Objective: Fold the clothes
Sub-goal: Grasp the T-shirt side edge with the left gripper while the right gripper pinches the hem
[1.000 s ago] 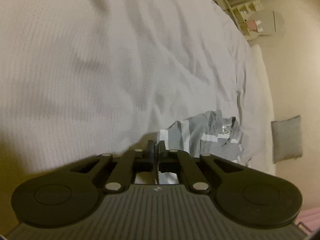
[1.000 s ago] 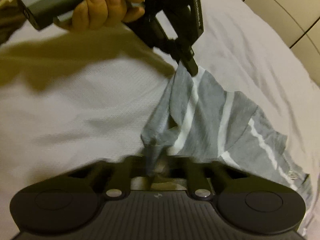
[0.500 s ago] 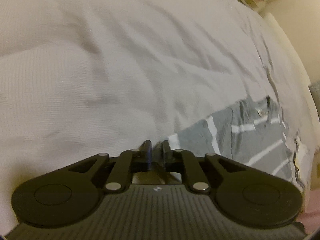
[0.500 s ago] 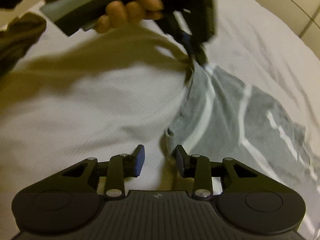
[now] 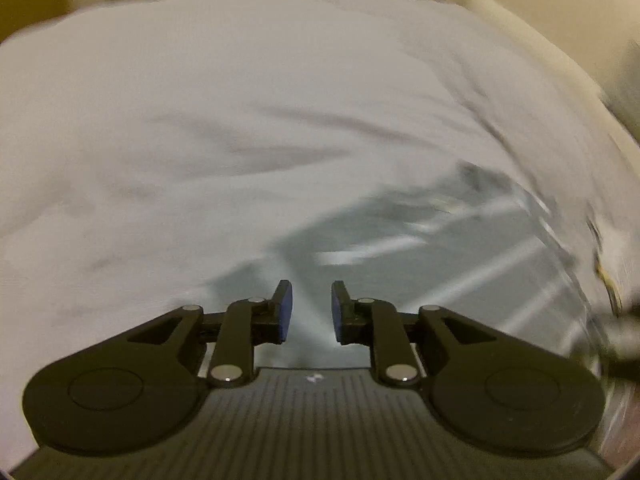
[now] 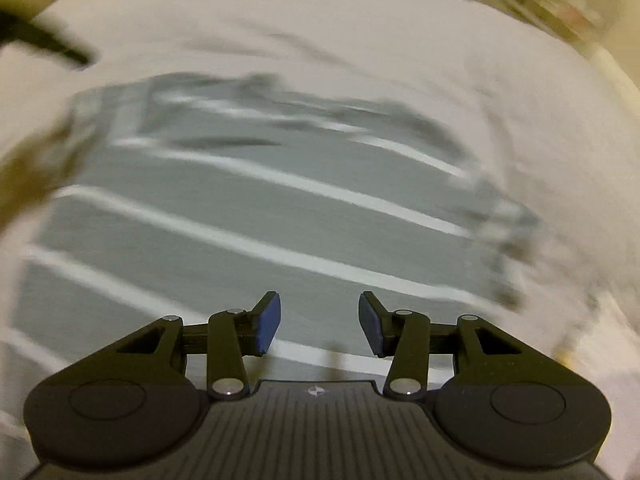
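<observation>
We've just let go: left gripper (image 5: pixel 311 312) and right gripper (image 6: pixel 319 326), clenched on the shirt (image 6: pixel 248 220) a second ago, now hang released over it as it lies spread flat on the bed (image 6: pixel 360 32), ready for folding.

White-covered bed (image 6: pixel 360 32), grey white-striped garment (image 6: pixel 224 216) spread on it

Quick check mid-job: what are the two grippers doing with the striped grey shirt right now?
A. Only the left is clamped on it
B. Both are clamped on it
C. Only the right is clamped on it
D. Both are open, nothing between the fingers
D: the left gripper and the right gripper both show a clear gap between their blue pads, while the striped grey shirt lies spread on the white bedspread.
</observation>
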`<action>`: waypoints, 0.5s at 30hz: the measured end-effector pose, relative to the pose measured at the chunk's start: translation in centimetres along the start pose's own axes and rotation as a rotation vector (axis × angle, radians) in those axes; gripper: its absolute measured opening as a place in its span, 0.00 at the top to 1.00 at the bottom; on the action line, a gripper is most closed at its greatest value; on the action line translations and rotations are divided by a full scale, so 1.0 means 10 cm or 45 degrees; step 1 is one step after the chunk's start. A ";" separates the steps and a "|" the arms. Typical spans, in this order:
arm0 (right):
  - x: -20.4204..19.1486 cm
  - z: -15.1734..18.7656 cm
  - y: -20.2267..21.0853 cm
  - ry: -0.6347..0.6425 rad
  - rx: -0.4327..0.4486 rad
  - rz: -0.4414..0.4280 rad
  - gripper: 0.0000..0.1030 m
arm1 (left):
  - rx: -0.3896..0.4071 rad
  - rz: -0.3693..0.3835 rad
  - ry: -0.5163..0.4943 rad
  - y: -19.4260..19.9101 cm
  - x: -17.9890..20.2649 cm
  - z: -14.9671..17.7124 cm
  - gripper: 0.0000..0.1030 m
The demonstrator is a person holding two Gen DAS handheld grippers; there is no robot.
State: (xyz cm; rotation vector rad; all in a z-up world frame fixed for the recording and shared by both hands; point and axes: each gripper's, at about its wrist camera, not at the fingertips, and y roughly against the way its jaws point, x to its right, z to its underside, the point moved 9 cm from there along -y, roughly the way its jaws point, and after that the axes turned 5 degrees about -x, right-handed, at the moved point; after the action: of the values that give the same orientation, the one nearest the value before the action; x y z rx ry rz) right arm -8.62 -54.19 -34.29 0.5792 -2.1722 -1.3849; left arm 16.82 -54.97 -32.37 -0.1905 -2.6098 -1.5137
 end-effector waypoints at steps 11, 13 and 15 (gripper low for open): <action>2.60 -0.03 -0.67 -0.479 0.032 -0.249 0.55 | 0.032 -0.080 -0.791 -1.00 3.14 -0.12 0.73; 2.76 -0.09 -0.79 -0.499 0.037 -0.337 0.55 | 0.042 -0.115 -0.977 -1.29 3.59 -0.14 0.72; 2.83 -0.15 -0.94 -0.491 0.034 -0.412 0.55 | 0.039 -0.170 -1.161 -1.56 3.89 -0.14 0.63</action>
State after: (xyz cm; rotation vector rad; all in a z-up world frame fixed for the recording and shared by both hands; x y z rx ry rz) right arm -29.16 -75.68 -37.25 0.7509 -2.4816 -1.7602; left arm -24.10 -61.96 -38.63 -0.9111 -3.3550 -1.7050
